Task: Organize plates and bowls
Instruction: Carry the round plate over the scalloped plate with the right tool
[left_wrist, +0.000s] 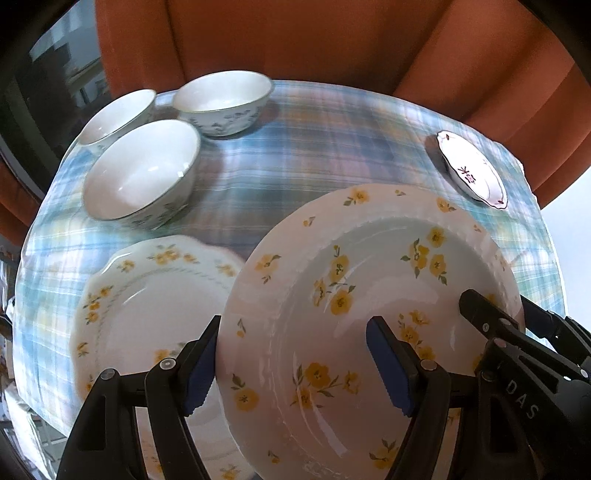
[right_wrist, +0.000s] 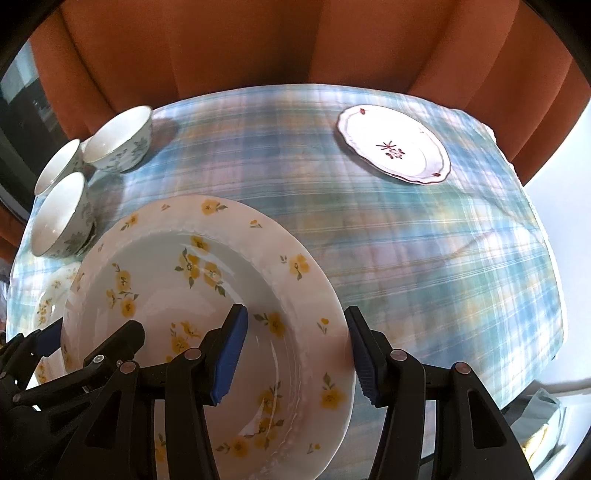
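Orange curtains hang behind a bench (right_wrist: 424, 258) with a blue checked cloth. Both sets of jaws grip one big yellow-flower plate (left_wrist: 369, 295) by its rim, one finger inside and one outside. The left gripper (left_wrist: 295, 365) has its left edge, the right gripper (right_wrist: 295, 354) its right edge. The plate is up off the cloth and tipped. Just under its left side lies a wavy-edged plate (left_wrist: 147, 295). Farther off stand three bowls (left_wrist: 144, 173), and a small plate (right_wrist: 395, 144) sits far right.

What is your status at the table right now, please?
Left gripper and right gripper both clamp yellow-flower plate, lifted off the cloth. Scalloped plate below-left. Three bowls beyond, clear.
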